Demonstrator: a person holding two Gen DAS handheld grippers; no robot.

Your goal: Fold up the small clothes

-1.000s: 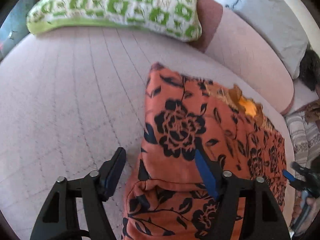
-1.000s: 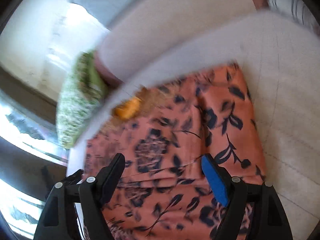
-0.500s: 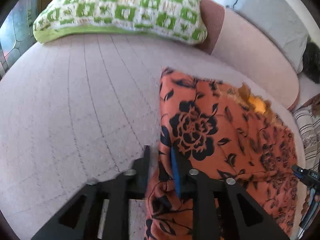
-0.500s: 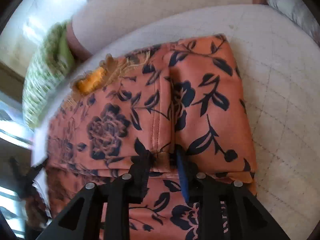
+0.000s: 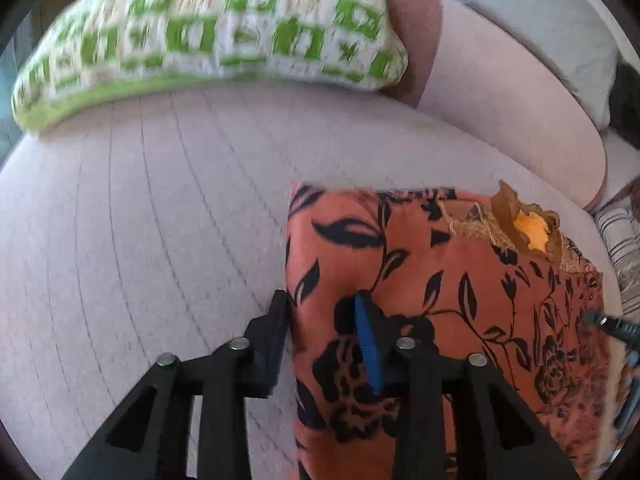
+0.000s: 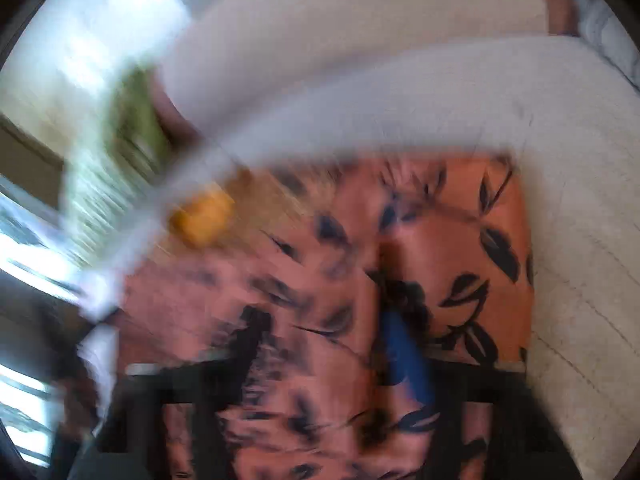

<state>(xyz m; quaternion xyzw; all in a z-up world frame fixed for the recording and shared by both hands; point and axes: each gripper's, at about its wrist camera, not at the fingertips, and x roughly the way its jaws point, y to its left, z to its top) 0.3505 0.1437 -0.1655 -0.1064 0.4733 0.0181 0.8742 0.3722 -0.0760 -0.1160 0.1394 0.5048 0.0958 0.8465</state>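
Note:
An orange garment with black flowers (image 5: 440,280) lies on the pale quilted seat (image 5: 140,220). A frayed yellow patch (image 5: 530,232) shows at its far edge. My left gripper (image 5: 323,326) is shut on the garment's left edge, with the black finger outside and the blue pad on top of the cloth. The right wrist view is blurred by motion. There my right gripper (image 6: 328,340) sits over the same garment (image 6: 460,240), and its jaws are closing on a raised ridge of cloth between them.
A green and white checked pillow (image 5: 208,36) lies at the far end of the seat. The pink sofa back (image 5: 500,108) curves along the right, with a grey cushion (image 5: 560,20) above it. Striped fabric (image 5: 620,248) lies at the right edge.
Both grippers stood open over the garment a second ago and have since closed on folds of it. Both hands have shifted, and the garment's far edge now sits lower in each view.

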